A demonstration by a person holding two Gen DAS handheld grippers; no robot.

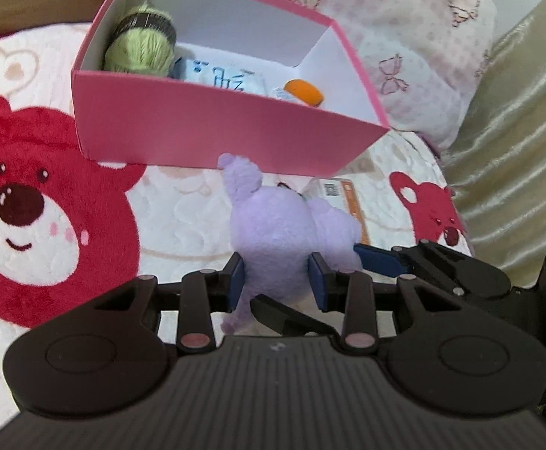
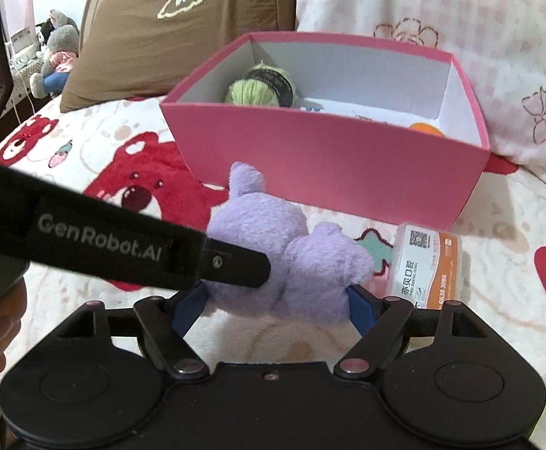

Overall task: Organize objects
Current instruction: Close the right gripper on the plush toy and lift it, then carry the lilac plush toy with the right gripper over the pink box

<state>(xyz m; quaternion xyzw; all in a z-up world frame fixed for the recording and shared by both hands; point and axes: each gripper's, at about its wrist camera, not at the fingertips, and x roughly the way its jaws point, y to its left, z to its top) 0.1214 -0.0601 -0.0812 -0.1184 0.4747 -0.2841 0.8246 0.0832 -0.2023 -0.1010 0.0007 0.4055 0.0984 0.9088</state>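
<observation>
A purple plush toy [image 1: 273, 225] [image 2: 265, 232] hangs just in front of an open pink box [image 1: 216, 127] [image 2: 329, 161]. My left gripper [image 1: 277, 283] is shut on the toy's lower part, its blue pads pressing into the fur. My right gripper [image 2: 276, 307] holds the same toy from the other side, with its jaws set wide and both pads against the fur. One right fingertip [image 1: 378, 260] shows in the left wrist view. A left finger [image 2: 235, 266] crosses the right wrist view. The box holds a green yarn ball [image 1: 141, 45] [image 2: 257, 90], a white packet [image 1: 231, 78] and an orange object [image 1: 304, 92].
A small orange-and-white box with a QR code [image 1: 342, 195] [image 2: 426, 262] lies on the red-bear bedspread [image 1: 29, 206] by the pink box. Behind are a brown pillow [image 2: 182, 18] and a pink patterned pillow [image 1: 404, 37]. A shiny curtain [image 1: 516, 131] hangs at the right.
</observation>
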